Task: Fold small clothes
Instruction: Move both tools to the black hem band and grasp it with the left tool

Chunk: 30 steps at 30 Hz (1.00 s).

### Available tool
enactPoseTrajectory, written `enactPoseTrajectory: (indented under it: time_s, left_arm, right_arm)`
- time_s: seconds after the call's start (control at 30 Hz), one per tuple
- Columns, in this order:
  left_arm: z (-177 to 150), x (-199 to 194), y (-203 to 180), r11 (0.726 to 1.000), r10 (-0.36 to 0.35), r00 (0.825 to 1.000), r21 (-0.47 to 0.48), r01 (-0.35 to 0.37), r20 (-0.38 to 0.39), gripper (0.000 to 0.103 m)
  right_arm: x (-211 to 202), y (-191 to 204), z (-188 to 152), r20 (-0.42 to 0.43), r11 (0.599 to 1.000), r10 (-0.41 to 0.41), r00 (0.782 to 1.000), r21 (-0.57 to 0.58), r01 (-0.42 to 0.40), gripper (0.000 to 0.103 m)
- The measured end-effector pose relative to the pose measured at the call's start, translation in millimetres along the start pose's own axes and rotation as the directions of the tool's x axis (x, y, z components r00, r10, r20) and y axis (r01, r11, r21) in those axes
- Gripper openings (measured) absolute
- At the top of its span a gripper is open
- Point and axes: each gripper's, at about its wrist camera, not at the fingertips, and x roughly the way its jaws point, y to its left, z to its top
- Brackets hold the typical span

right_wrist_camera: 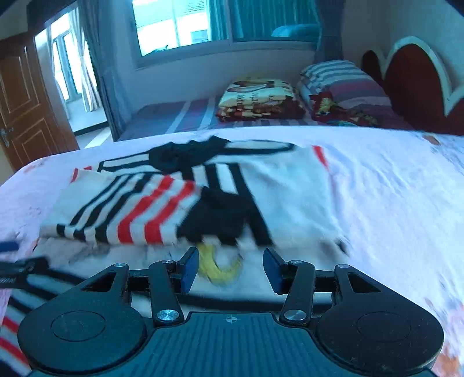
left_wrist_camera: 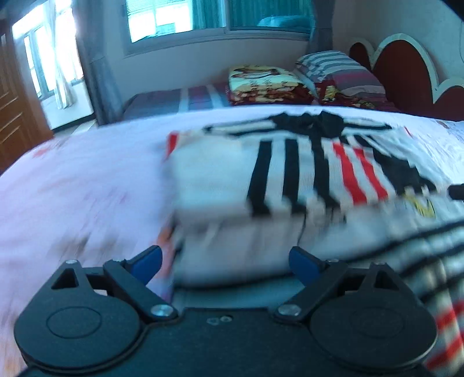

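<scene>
No legible text — lettering on folded blanket too blurred to read.

Bedsheet: pale pink, faintly printed, spread over the near bed.
Far bed: covered in a striped sheet.
Blanket: folded, set on the far bed.
Pillow: striped, just beside the blanket.
Headboard: red, white-edged.
Window: brightly lit.
Door: brown wood, seen at the left.

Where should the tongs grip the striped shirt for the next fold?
Probably the striped shirt at its near hem edge, approached low from the front: it lies flat on the bedsheet, and both open tongs, left and right, already face that edge.
</scene>
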Motion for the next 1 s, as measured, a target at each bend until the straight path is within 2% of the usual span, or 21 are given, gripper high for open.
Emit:
enactPoseTrajectory:
  time_s: [0.07, 0.23, 0.33, 0.4, 0.47, 0.53, 0.67, 0.77, 0.9, 1.0]
  left_arm:
    - [-27.0, -24.4, 11.2, 0.999, -0.017, 1.0, -0.051, 0.016, -0.019, 0.082]
    - [-86.0, -79.5, 17.2, 0.996, -0.03, 0.996, -0.091, 0.022, -0.085, 0.082]
    - [-110.5, -98.8, 21.4, 0.981, -0.101, 0.987, -0.175, 0.077, -0.129, 0.078]
    - [-120.8, -112.0, 23.3, 0.962, -0.151, 0.981, -0.245, 0.116, -0.125, 0.077]
    - [-128.1, -122.1, 22.7, 0.938, -0.207, 0.972, -0.306, 0.164, -0.113, 0.066]
    - [-135.1, -126.3, 22.7, 0.904, -0.272, 0.957, -0.368, 0.219, -0.098, 0.058]
    - [-147.1, -129.1, 20.1, 0.859, -0.314, 0.947, -0.446, 0.253, -0.069, 0.058]
    - [-148.4, -123.1, 26.3, 0.821, -0.336, 0.941, -0.503, 0.27, -0.043, 0.056]
    - [-149.6, -109.4, 43.3, 0.735, -0.391, 0.92, -0.6, 0.317, 0.008, 0.055]
    - [-146.7, -97.0, 54.3, 0.69, -0.408, 0.912, -0.637, 0.344, 0.051, 0.053]
  right_arm:
    - [-25.3, -11.4, -18.7, -0.008, 1.0, -0.002, 1.0, 0.009, 0.002, 0.049]
    - [-92.6, -49.5, -78.1, -0.058, 0.999, 0.002, 0.998, 0.054, 0.001, 0.049]
    - [-130.5, -71.5, -111.5, -0.083, 0.991, 0.046, 0.995, 0.131, -0.035, 0.049]
    - [-151.7, -84.2, -131.2, -0.094, 0.975, 0.106, 0.99, 0.206, -0.084, 0.049]
    - [-167.5, -93.9, -147.8, -0.1, 0.951, 0.168, 0.981, 0.277, -0.135, 0.049]
    - [-176.9, -97.5, -161.3, -0.111, 0.938, 0.216, 0.97, 0.3, -0.175, 0.049]
    - [-188.1, -97.7, -173.7, -0.116, 0.924, 0.263, 0.958, 0.316, -0.215, 0.049]
    - [-181.5, -98.5, -173.8, -0.112, 0.915, 0.279, 0.954, 0.333, -0.228, 0.049]
    - [-165.7, -103.3, -170.1, -0.107, 0.888, 0.305, 0.946, 0.391, -0.242, 0.049]
    - [-155.4, -102.6, -162.0, -0.106, 0.886, 0.317, 0.942, 0.386, -0.255, 0.049]
